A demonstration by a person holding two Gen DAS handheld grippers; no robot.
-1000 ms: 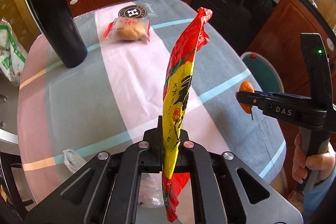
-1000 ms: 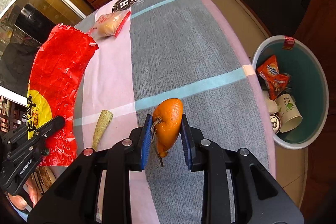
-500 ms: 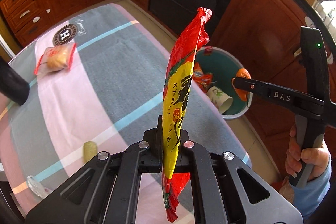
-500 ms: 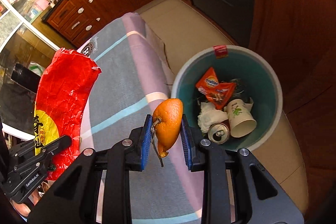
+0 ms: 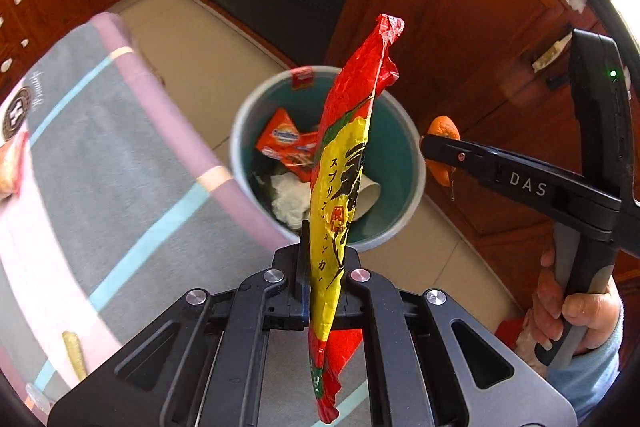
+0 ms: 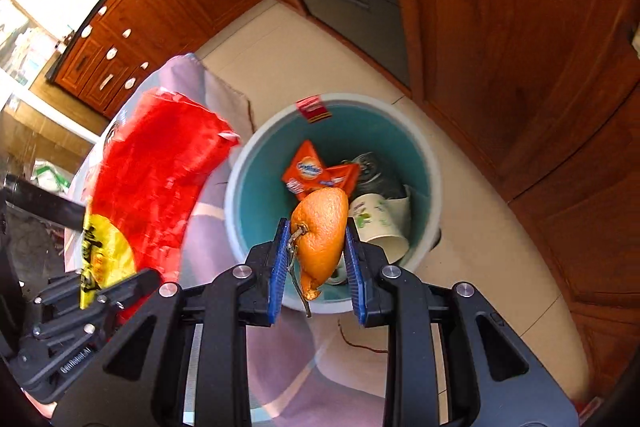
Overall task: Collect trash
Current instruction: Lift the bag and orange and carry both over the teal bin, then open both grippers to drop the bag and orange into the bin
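Left wrist view: left claw [image 5: 320,291] is seen pressed together on a red and yellow wrapper [image 5: 344,163], held upright in front of the bin [image 5: 416,163].
Right wrist view: right claw [image 6: 316,259] is seen pinching an orange peel [image 6: 322,227] above the bin [image 6: 434,163].
Bin contents: an orange packet [image 6: 308,171], a paper cup [image 6: 380,223] and a can [image 6: 372,167] are seen inside.
Tabletop [image 5: 100,163]: a striped cloth is spread over it, just beside the bin.

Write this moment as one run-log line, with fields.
left tool: shut on snack wrapper | right tool: shut on orange peel | both above bin
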